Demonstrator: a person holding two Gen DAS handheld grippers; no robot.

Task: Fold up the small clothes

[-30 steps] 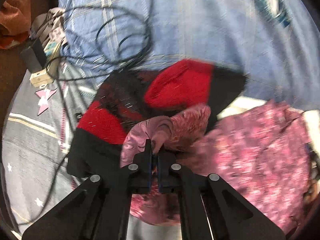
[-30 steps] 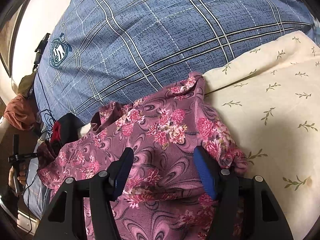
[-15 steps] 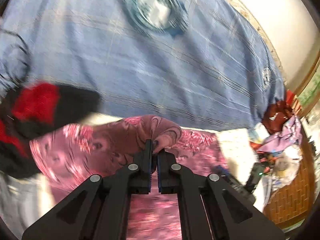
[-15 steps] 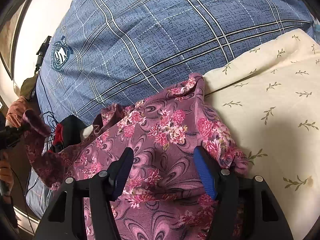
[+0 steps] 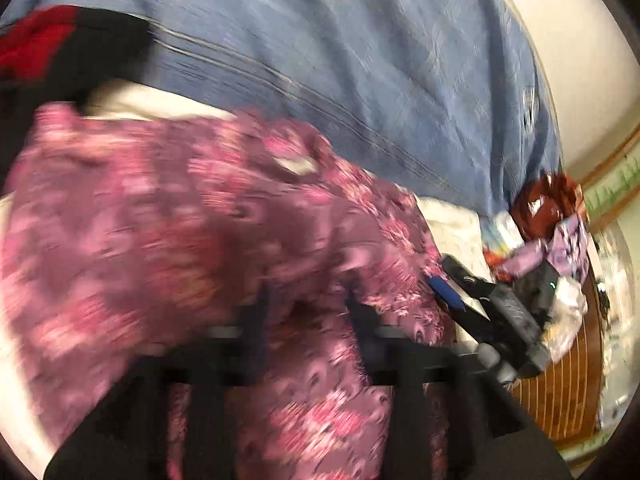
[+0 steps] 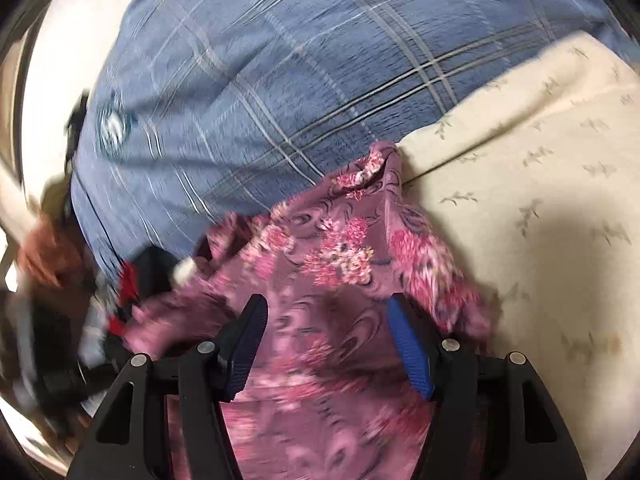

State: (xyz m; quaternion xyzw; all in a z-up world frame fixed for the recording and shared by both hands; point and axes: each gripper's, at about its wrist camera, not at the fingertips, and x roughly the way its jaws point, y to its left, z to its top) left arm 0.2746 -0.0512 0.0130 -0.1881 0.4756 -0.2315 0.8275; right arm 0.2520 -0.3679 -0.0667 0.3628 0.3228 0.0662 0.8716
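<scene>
A bed is covered by a blue plaid blanket [image 6: 304, 80], with a cream sheet [image 6: 540, 208] printed with small sprigs laid beside it. A pale wall is seen beyond the blanket in both views.

The pink floral garment [image 6: 320, 280] is spread across the boundary of blanket and sheet, directly under both grippers.

Left gripper [image 5: 308, 312]: the jaws have just been opening and are seen parted, heavily blurred, with the garment's cloth lying between and below them; no pinch on the cloth is visible. Right gripper [image 6: 326, 344]: jaws are held well apart over the garment, blue pads facing each other, nothing clamped.

Shown only in the left wrist view: the right gripper's blue pad and black body at the garment's far edge, a heap of mixed cloths [image 5: 548, 232] past it, and a brown slatted surface [image 5: 560, 384] at the right edge. A red and black garment [image 5: 52, 44] is noted at upper left.

Shown only in the right wrist view: a round emblem [image 6: 114, 124] on the blanket and an orange-brown cloth [image 6: 52, 256] at the left edge.
</scene>
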